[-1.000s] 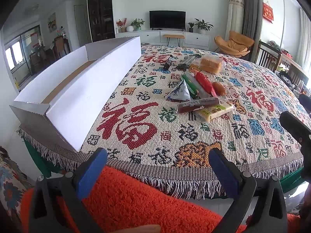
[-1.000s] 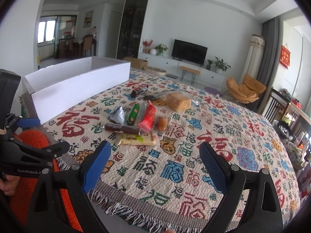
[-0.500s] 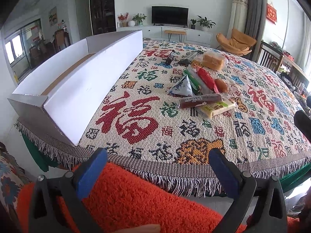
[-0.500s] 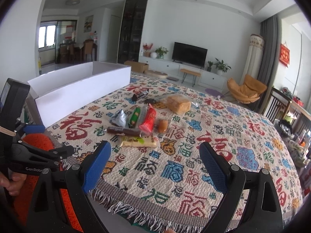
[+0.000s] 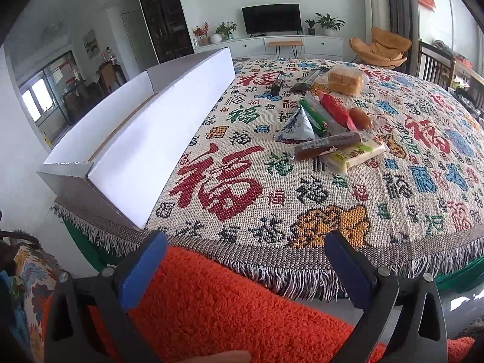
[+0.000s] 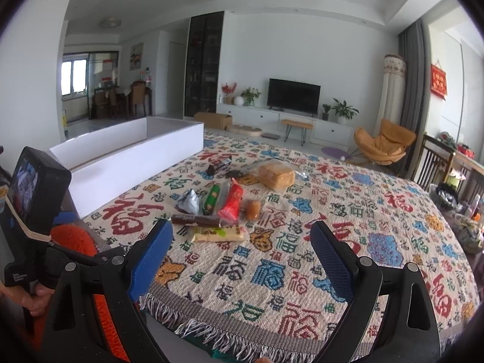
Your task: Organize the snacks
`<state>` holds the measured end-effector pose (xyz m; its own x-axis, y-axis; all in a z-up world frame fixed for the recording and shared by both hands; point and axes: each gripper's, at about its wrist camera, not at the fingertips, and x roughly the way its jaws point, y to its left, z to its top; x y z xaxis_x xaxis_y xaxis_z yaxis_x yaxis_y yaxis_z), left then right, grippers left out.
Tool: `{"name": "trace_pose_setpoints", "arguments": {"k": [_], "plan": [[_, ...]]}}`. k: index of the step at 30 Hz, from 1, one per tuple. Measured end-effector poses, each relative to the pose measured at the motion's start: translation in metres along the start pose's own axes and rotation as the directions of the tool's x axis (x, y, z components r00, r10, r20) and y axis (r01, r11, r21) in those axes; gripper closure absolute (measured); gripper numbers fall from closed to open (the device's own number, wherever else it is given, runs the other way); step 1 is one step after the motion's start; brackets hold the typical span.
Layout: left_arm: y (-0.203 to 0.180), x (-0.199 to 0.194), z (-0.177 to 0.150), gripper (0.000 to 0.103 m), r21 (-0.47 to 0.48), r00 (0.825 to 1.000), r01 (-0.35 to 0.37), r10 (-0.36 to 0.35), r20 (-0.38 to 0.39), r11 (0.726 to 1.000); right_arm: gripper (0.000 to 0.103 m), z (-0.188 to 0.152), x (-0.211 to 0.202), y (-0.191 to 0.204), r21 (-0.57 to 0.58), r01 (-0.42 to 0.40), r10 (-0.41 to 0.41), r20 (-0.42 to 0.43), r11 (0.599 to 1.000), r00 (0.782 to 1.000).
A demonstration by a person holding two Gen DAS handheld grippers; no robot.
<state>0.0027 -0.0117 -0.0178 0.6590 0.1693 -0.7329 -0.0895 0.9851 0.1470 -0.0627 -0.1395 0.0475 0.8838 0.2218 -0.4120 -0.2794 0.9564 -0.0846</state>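
Several snacks lie in a cluster mid-table: a brown sausage stick (image 5: 328,144), a pale yellow bar (image 5: 355,155), a silver triangular pack (image 5: 295,127), a green stick (image 5: 313,110), a red pack (image 5: 335,110) and bagged bread (image 5: 345,80). A long white open box (image 5: 157,139) stands along the table's left side. My left gripper (image 5: 245,254) is open and empty, before the table's near edge. My right gripper (image 6: 242,242) is open and empty, above the near edge, short of the sausage stick (image 6: 196,220) and yellow bar (image 6: 220,235). The box (image 6: 133,163) shows at the left.
A patterned woven cloth (image 5: 302,199) with a fringe covers the table. An orange fluffy cushion (image 5: 227,308) lies under my left gripper. The left gripper's body (image 6: 33,211) shows at the right view's left edge. A chair (image 6: 435,160) stands at the far right.
Both grippers have risen and moved slightly towards the table, so the snacks and box sit lower and closer in view. Both stay open. Nothing on the table has moved.
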Motion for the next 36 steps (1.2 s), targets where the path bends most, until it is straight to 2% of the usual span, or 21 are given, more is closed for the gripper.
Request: {"name": "trace_pose_setpoints", "arguments": {"k": [6, 9, 12, 19, 29, 32, 34, 36], "plan": [[0.009, 0.001, 0.001, 0.000, -0.037, 0.998, 0.061, -0.061, 0.007, 0.997, 0.009, -0.006, 0.010, -0.014, 0.050, 0.032, -0.029, -0.046, 0.998, 0.999], [0.015, -0.001, -0.001, 0.000, -0.057, 0.992, 0.126, -0.124, 0.040, 0.990, 0.009, -0.009, 0.020, -0.013, 0.045, 0.038, -0.034, -0.082, 0.998, 0.996], [0.022, 0.003, 0.002, 0.000, -0.098, 0.982, 0.190, -0.188, 0.032, 0.977, 0.009, -0.013, 0.032, -0.006, 0.007, 0.034, -0.033, -0.121, 0.999, 0.992], [0.017, 0.003, 0.002, 0.000, -0.070, 0.978, 0.209, -0.206, 0.044, 0.975, 0.009, -0.018, 0.049, 0.007, -0.045, 0.031, -0.038, -0.172, 0.999, 0.984], [0.021, 0.009, 0.002, 0.000, -0.101, 0.969, 0.246, -0.245, 0.017, 0.964, 0.009, -0.023, 0.058, 0.014, -0.070, 0.006, -0.021, -0.211, 0.998, 0.977], [0.021, 0.009, 0.002, 0.000, -0.099, 0.971, 0.239, -0.239, 0.014, 0.966, 0.009, -0.022, 0.063, 0.014, -0.062, -0.033, 0.018, -0.230, 0.998, 0.973], [0.022, 0.010, 0.002, 0.000, -0.104, 0.969, 0.246, -0.246, 0.013, 0.964, 0.009, -0.015, 0.070, 0.002, 0.002, -0.110, 0.107, -0.244, 0.994, 0.964], [0.025, 0.012, 0.002, 0.000, -0.118, 0.965, 0.260, -0.261, 0.009, 0.958, 0.009, -0.003, 0.082, -0.025, 0.115, -0.172, 0.195, -0.230, 0.978, 0.953]]}}
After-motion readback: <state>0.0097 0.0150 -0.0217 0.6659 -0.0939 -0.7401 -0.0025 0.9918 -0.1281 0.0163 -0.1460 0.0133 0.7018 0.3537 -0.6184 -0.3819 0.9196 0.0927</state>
